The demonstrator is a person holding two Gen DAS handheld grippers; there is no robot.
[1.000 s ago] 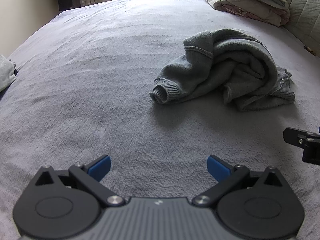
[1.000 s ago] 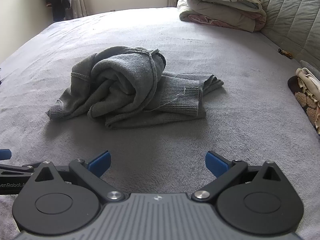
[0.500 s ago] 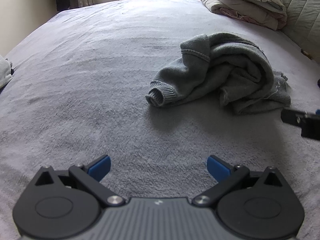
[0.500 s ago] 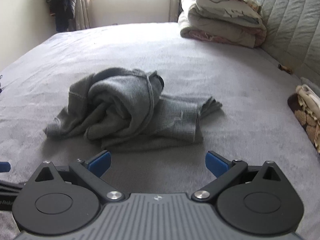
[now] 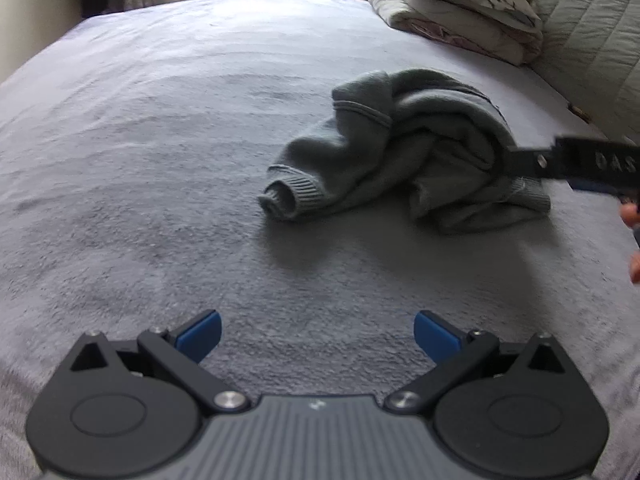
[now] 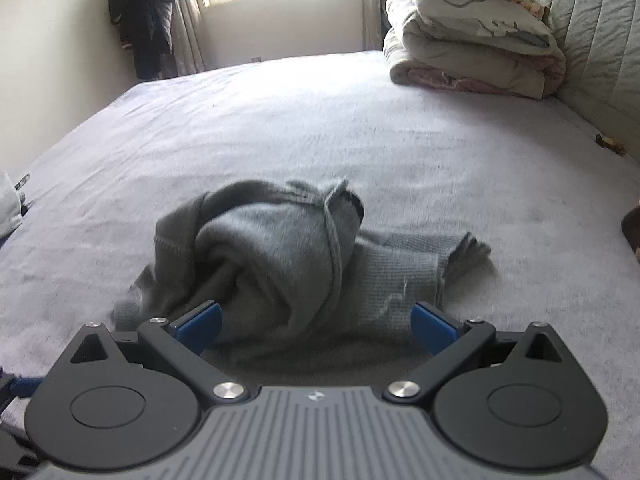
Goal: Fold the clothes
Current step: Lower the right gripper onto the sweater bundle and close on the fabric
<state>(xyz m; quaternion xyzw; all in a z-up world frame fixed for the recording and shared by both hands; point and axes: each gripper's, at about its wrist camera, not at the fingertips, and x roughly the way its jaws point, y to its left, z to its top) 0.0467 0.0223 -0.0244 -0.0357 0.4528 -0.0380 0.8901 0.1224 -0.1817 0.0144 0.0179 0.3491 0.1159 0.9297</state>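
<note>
The grey bed cover [image 5: 160,152] is filling most of both views, lying bare across the left and upper centre. A crumpled grey sweater [image 5: 404,152] is sitting right of centre. Folded bedding [image 6: 472,52] is stacking at upper right. The left gripper [image 5: 316,330] is gaping wide over bare cover; the right gripper [image 6: 316,322] is spreading wide around the sweater's near edge.

Bare bed cover [image 5: 160,160] left of crumpled sweater [image 5: 400,152], stacked bedding [image 6: 472,52] blocking far right corner

Matt knitted grey sweater [image 6: 280,264] with ribbed cuffs lies on fuzzy bedspread [image 5: 160,160].
</note>
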